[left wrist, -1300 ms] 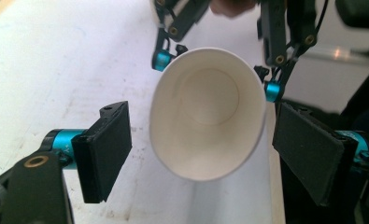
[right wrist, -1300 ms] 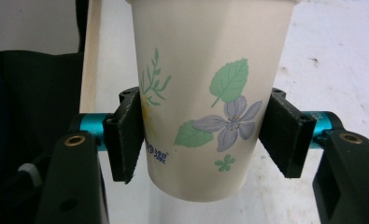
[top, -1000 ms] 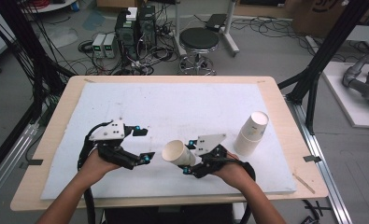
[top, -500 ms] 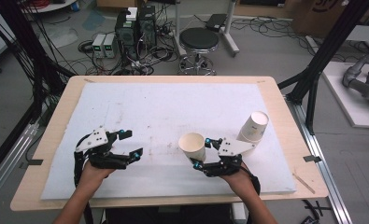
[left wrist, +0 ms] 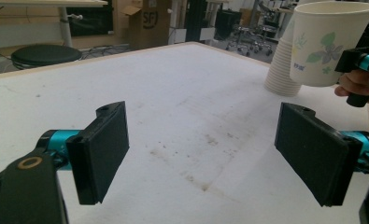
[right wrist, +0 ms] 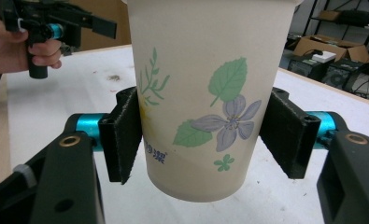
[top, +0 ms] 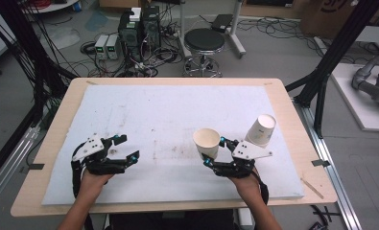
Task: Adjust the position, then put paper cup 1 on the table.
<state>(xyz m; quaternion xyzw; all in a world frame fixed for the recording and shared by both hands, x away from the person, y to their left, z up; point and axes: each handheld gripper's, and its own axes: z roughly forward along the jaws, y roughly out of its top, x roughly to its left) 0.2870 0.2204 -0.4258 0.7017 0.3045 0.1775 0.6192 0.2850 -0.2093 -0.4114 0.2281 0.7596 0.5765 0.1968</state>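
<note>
My right gripper [top: 214, 151] is shut on a white paper cup with a flower print [top: 205, 138], which it holds upright just above the white mat. In the right gripper view both pads press the sides of the cup [right wrist: 205, 93], with the right gripper [right wrist: 205, 140] around its lower half. A leaning stack of the same cups [top: 261, 130] stands just right of it. My left gripper [top: 128, 147] hovers low over the mat's near left, open and empty. The left gripper view has the left gripper [left wrist: 205, 154] with wide jaws and the held cup [left wrist: 331, 42] at upper right.
The white mat [top: 168, 115] covers a wooden table [top: 48, 143] and carries brown stains near the middle. Beyond the far edge are a black stool [top: 204, 40] and electronics with cables [top: 139, 28]. Black frame posts [top: 321, 91] stand at the right.
The cup was tilted on its side in my right gripper and is now upright, shifted a little to the right. My left gripper has sunk and drawn back toward the near left.
</note>
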